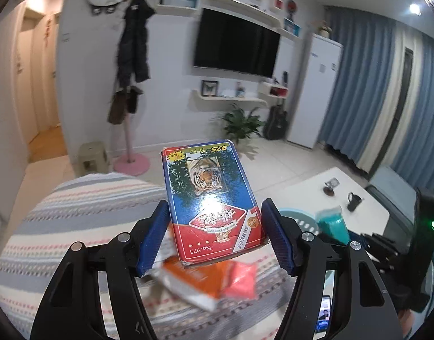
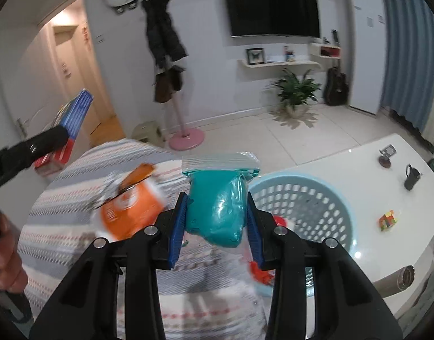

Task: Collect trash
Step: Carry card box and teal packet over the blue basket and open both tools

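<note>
My left gripper is shut on a blue and red playing-card box with a tiger picture, held above the striped cushion. The box also shows in the right wrist view. My right gripper is shut on a clear zip bag of teal putty, held beside the light blue perforated basket. An orange wrapper lies on the cushion; it also shows in the left wrist view next to a pink bag.
A white table holds the basket, a small black cup, a colourful cube and a metal flask. Red trash lies in the basket. A coat stand, stool and plant stand beyond.
</note>
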Demonstrator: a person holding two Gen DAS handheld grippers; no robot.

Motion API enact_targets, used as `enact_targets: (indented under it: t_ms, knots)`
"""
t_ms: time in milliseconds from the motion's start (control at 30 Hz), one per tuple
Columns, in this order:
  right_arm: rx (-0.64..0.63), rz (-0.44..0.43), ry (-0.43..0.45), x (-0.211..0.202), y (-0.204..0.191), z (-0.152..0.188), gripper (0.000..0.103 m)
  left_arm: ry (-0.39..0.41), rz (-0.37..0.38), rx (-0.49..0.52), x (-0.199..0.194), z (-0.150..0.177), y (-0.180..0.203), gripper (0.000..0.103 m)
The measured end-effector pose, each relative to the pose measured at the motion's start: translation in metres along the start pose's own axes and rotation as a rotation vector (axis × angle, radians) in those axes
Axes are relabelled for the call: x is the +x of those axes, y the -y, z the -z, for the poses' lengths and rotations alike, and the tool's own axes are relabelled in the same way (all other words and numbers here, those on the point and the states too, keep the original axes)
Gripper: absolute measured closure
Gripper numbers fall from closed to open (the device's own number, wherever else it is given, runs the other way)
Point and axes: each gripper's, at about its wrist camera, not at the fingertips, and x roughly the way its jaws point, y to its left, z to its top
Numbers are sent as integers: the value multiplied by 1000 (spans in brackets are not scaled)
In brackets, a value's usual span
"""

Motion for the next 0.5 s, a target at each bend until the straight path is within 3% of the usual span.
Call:
enact_targets:
  t_ms: [267, 500]
  knots:
    - [172, 83, -72, 44, 88, 2, 67, -101, 84, 92, 67, 8, 59, 38]
    - [259, 114, -145, 72, 132, 23, 67, -225, 147, 137, 116, 36, 90, 38]
